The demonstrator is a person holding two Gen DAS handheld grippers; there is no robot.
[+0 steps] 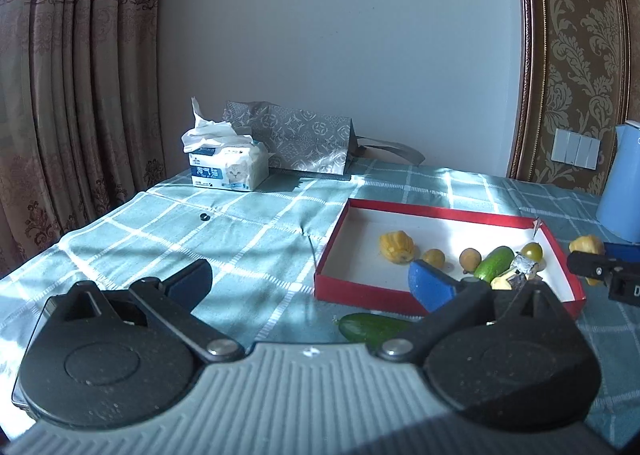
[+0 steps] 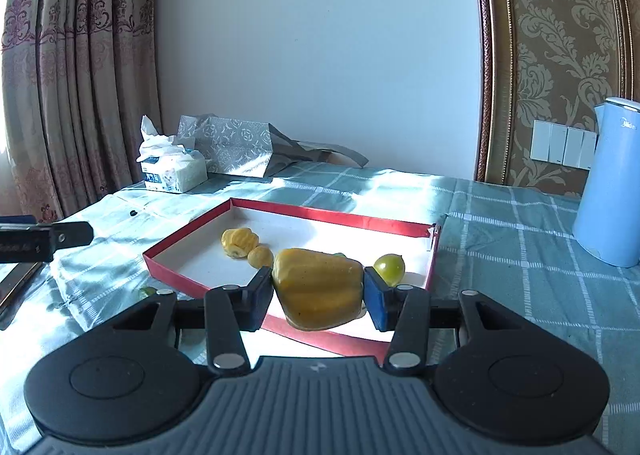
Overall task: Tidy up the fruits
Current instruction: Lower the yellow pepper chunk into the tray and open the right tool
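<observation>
A shallow red box point(image 1: 444, 211) with a white floor lies on the checked tablecloth; it also shows in the right wrist view point(image 2: 332, 215). Inside are a yellow fruit piece point(image 1: 396, 246), small round yellow fruits point(image 1: 434, 257), a green cucumber point(image 1: 494, 264) and a green round fruit point(image 1: 533, 251). A second cucumber point(image 1: 372, 327) lies on the cloth outside the box's near wall. My left gripper point(image 1: 310, 281) is open and empty above the cloth, left of the box. My right gripper point(image 2: 316, 293) is shut on a large yellow fruit piece point(image 2: 318, 287), held over the box's near edge.
A tissue box point(image 1: 228, 165) and a grey patterned bag point(image 1: 304, 139) stand at the back of the table. A blue kettle point(image 2: 610, 183) stands at the right. A small black ring point(image 1: 205, 216) lies on the cloth. Curtains hang on the left.
</observation>
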